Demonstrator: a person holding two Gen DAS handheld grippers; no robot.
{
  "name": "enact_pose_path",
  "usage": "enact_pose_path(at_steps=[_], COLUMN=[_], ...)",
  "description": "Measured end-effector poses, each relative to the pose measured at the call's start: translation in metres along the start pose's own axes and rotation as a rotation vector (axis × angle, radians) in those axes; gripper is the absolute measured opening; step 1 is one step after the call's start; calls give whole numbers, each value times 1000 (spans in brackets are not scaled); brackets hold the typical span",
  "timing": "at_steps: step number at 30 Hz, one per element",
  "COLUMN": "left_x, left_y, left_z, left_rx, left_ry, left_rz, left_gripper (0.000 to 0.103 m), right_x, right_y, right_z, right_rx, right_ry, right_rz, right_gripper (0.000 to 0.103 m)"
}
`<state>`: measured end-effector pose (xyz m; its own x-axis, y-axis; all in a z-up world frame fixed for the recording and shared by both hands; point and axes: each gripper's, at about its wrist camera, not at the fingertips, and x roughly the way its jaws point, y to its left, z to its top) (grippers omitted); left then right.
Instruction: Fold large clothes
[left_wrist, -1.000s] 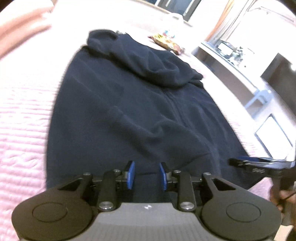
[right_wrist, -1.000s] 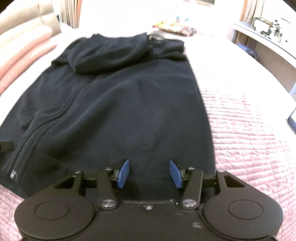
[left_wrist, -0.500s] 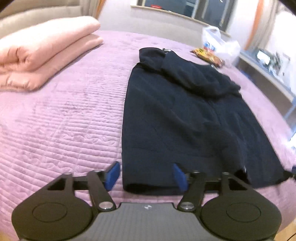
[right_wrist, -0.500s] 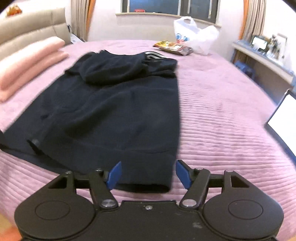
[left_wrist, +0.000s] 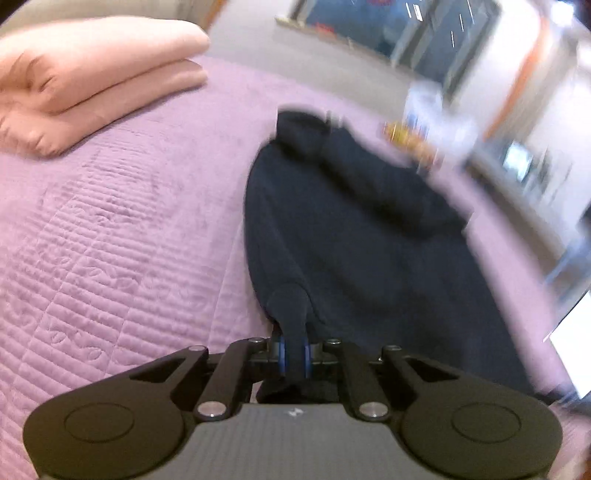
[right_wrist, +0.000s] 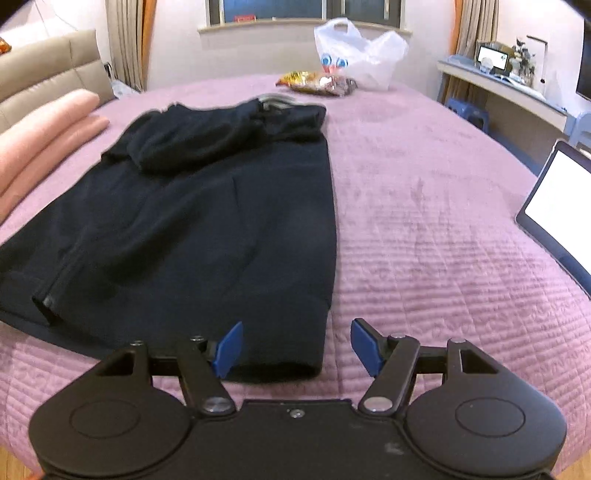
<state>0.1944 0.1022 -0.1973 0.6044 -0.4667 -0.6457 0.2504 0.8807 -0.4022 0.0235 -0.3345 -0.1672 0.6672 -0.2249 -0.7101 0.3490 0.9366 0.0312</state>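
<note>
- Hoodie (right_wrist: 207, 221) flat on bed (right_wrist: 424, 229); long axis runs away from both grippers, hem nearest.
- Left gripper (left_wrist: 293, 354): jaws just closed, clamped on left hem corner.
- Right gripper (right_wrist: 295, 347): jaws apart, straddling right hem corner, not gripping.
- Bed bare right of hoodie; blanket (right_wrist: 44, 136) well left.

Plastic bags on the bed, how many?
1: a white plastic bag at the far edge of the bed, beyond the dark hoodie, beside a snack packet. Others may be out of frame.
</note>
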Motion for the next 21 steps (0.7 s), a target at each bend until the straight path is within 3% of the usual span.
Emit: enact_pose_path(at_steps=[1, 3, 7, 11, 13, 15, 18, 21], left_x=[-8, -12, 5, -9, -8, -7, -8, -3], left_y=[10, 27, 70, 61, 56, 50, 49, 48], left_z=[2, 1, -24, -33, -30, -28, -28, -27], left_rx=[-43, -76, -238, -169, -126, -104, -100, -91], left_ry=[-15, -13, 101, 60, 70, 70, 66, 76], left_rz=[-23, 22, -4, -14, 8, 4, -23, -19], left_gripper=[9, 8, 8, 8, 9, 9, 11, 12], right_x=[-1, 1, 11, 5, 8, 9, 4, 6], right_y=[0, 2, 19, 47, 51, 41, 21, 14], right_z=[1, 1, -3, -10, -14, -16, -18, -23], right_rx=[5, 15, -24, -186, -229, -207, -139, -146], right_ry=[-13, -25, 9, -12, 1, 18, 46, 46], right_rz=[9, 28, 48, 53, -28, -74, -47, -70], right_gripper=[77, 77, 77, 77, 77, 77, 77, 68])
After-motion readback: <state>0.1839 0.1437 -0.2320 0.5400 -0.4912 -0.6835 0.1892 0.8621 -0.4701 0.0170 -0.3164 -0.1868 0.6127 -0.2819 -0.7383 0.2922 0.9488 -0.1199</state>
